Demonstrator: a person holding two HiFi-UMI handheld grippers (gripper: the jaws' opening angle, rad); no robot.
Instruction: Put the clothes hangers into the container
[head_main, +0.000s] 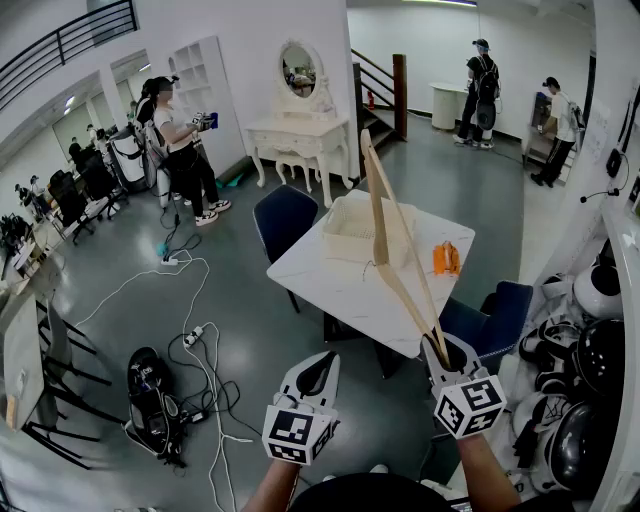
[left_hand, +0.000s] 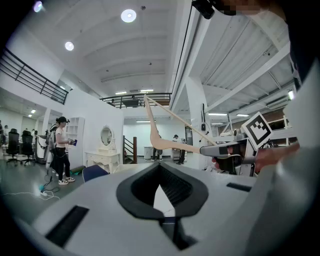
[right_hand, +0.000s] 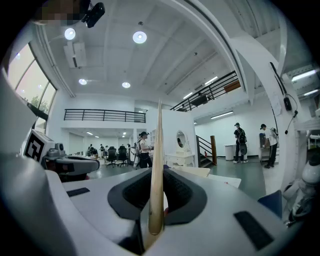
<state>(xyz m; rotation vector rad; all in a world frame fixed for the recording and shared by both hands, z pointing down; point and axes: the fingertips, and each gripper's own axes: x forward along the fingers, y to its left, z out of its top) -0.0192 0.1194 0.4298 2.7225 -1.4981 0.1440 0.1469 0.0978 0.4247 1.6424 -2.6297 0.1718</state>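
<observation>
My right gripper (head_main: 437, 350) is shut on the lower end of a light wooden clothes hanger (head_main: 385, 235), which rises steeply over the table; in the right gripper view the hanger (right_hand: 158, 165) stands edge-on between the jaws (right_hand: 156, 207). A white woven basket (head_main: 345, 235) sits on the white table (head_main: 325, 290) ahead, beneath the hanger. To the left and lower, my left gripper (head_main: 320, 368) is shut with nothing in it; from the left gripper view (left_hand: 161, 187) the hanger (left_hand: 167, 142) and the right gripper (left_hand: 222, 149) show to the right.
An orange item (head_main: 445, 258) lies on the table's right side. Blue chairs (head_main: 283, 220) (head_main: 495, 325) flank the table. Cables (head_main: 200, 340) and a black bag (head_main: 152, 395) lie on the floor at left. Helmets (head_main: 590, 350) are stacked at right. A person (head_main: 180, 150) stands far left.
</observation>
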